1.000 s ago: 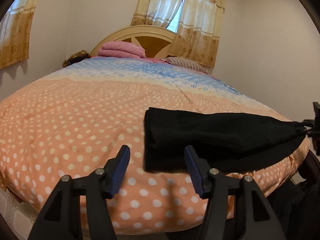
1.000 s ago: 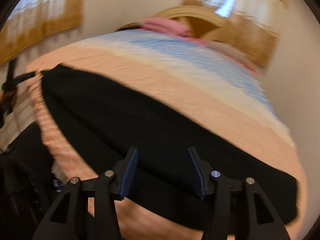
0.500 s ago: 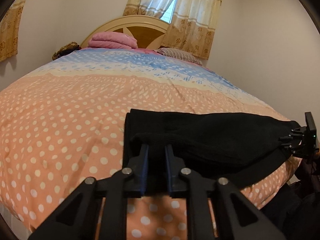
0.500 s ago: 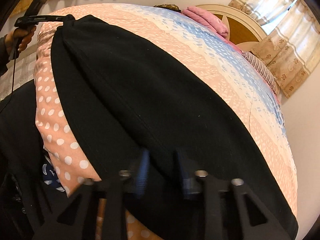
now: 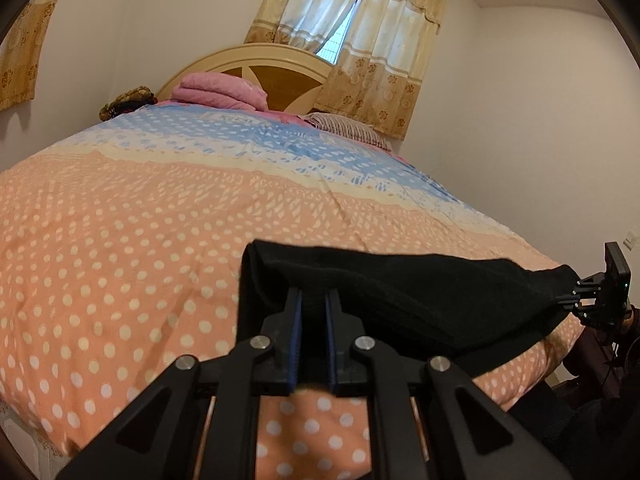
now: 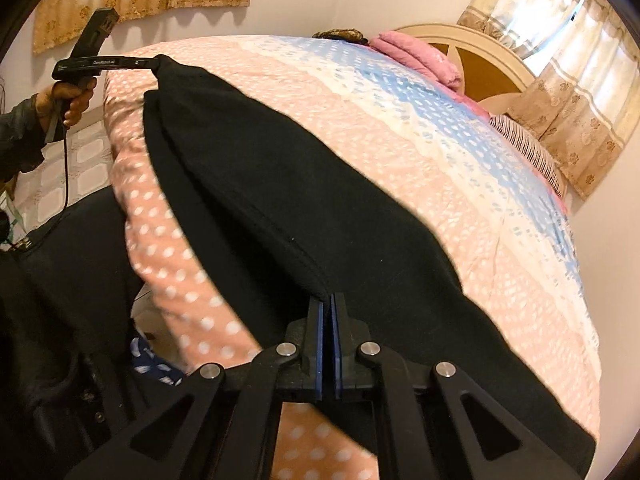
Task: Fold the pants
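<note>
1. The black pants (image 5: 400, 292) lie along the near edge of the bed (image 5: 120, 240), on its polka-dot orange and blue duvet, stretched between the two tools.
2. The left gripper (image 5: 313, 300) points toward the headboard (image 5: 276, 76), its blue pads pressed onto the pants' left end, cloth lifted slightly.
3. The right gripper (image 6: 327, 300) pinches a seamed fold at the right end, fingers nearly together.
4. In the right wrist view, the left hand (image 6: 70, 100) grips its tool's handle at far left, level with the mattress edge.
</note>
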